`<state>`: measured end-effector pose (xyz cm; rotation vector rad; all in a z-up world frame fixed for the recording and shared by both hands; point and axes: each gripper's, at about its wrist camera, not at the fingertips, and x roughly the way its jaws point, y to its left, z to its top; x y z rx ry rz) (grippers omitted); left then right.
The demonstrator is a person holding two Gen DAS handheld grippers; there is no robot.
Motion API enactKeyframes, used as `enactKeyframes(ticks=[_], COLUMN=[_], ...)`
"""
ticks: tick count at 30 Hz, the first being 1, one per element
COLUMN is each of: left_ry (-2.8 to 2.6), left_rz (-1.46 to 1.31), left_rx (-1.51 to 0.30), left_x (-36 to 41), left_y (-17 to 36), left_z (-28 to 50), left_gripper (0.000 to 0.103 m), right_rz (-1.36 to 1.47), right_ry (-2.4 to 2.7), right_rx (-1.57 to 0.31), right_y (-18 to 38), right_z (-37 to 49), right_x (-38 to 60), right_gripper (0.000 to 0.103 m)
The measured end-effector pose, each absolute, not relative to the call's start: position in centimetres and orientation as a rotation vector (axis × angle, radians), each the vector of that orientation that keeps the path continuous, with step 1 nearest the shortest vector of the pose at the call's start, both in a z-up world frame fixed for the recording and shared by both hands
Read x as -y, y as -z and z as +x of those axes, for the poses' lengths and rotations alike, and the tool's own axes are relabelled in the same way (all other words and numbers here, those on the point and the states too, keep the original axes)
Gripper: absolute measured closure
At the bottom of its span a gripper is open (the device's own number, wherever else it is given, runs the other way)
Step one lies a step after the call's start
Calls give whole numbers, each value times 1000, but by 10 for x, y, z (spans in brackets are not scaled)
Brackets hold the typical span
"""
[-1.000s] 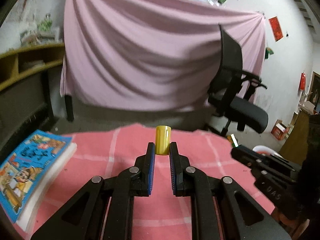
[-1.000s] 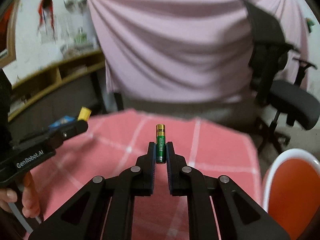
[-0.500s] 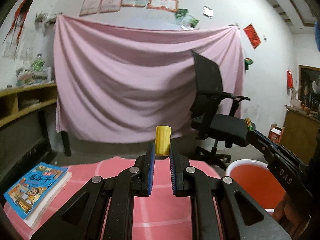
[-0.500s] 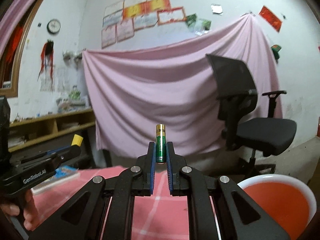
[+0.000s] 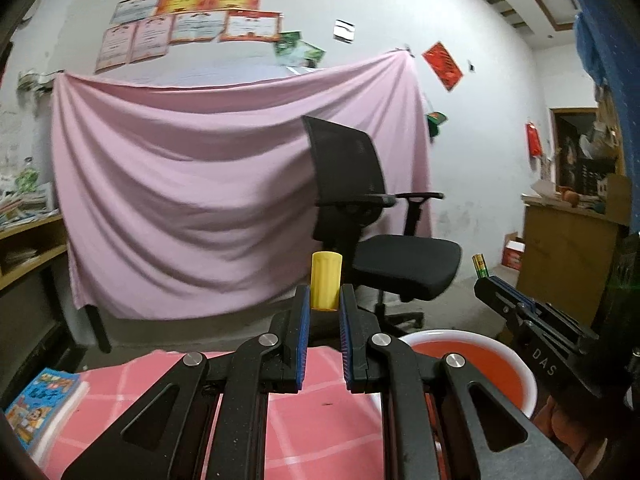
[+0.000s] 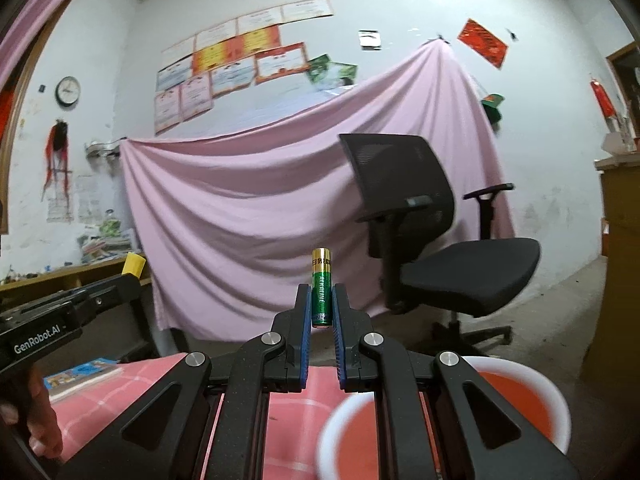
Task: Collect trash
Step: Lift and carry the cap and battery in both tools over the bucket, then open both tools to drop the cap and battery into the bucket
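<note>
My left gripper [image 5: 323, 300] is shut on a small yellow cylinder [image 5: 326, 280], held upright above the pink checked tablecloth [image 5: 312, 396]. My right gripper [image 6: 321, 300] is shut on a green and gold battery [image 6: 321, 288], also upright. A white bowl with an orange-red inside [image 5: 472, 368] stands at the right of the table; in the right wrist view the bowl [image 6: 516, 396] lies just below and right of the fingers. The right gripper [image 5: 486, 280] shows at the right of the left wrist view, the left gripper [image 6: 132, 270] at the left of the right wrist view.
A colourful children's book [image 5: 40, 404] lies at the table's left edge. Behind the table stand a black office chair [image 5: 372, 220], a pink hanging sheet [image 5: 200, 200], wooden shelves [image 5: 24, 248] at left and a wooden cabinet [image 5: 568, 248] at right.
Both grippers have lifted and tilted up from the table, each still holding its item. The bowl has come into view below and to the right of them.
</note>
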<state>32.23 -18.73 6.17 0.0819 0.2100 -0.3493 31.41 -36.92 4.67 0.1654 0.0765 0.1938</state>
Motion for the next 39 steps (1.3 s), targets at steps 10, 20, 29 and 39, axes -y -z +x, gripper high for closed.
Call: enactKeyframes(ticks=[10, 20, 29, 39], left_ry=[450, 522, 545, 539], left_rz=[119, 70, 79, 73], left_rx=[-274, -383, -459, -525], left_x=[261, 287, 292, 291], left_y=[-40, -25, -15, -3], left_z=[340, 363, 372, 373], left_gripper=[92, 92, 92, 91], right_rz=[206, 274, 291, 304], right_ry=[-124, -92, -92, -84], right_rx=[-147, -230, -265, -294], right_y=[-34, -23, -20, -16], right_z=[311, 317, 322, 326], right_x=[425, 452, 457, 464], right_gripper=[95, 94, 94, 94])
